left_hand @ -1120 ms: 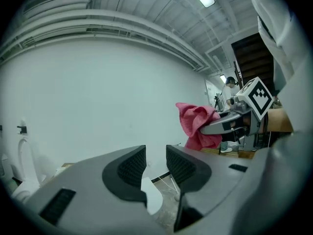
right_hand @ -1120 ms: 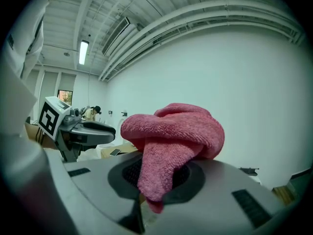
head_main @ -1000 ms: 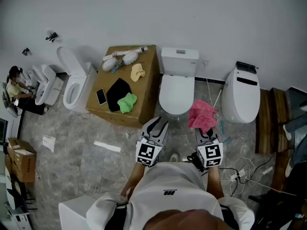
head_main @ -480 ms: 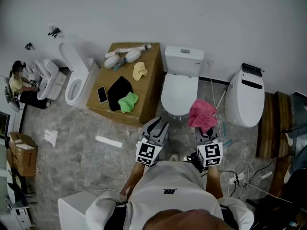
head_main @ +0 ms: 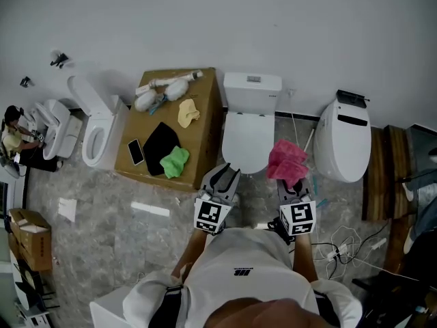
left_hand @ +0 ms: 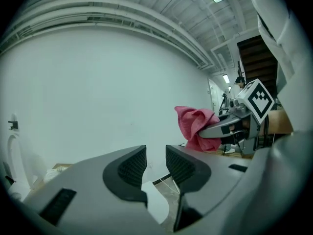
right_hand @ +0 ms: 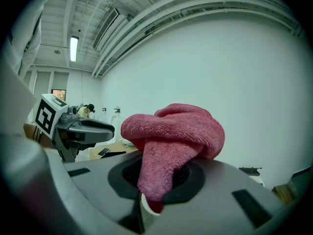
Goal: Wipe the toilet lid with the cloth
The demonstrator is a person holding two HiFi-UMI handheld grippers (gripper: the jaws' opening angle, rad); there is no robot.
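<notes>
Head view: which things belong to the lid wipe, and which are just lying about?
Job: pink cloth, shut in the right claw; closed white toilet lid.
Lying about: green cloth, yellow cloth, black cloth, phone, all on the cardboard box.

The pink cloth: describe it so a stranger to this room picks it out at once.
Below the white wall, find the closed-lid toilet beside the cardboard box. Just right of its bowl, the right tongs grip the pink cloth. It alone is pink and held; the green cloth, yellow cloth and black cloth lie on the box.
</notes>
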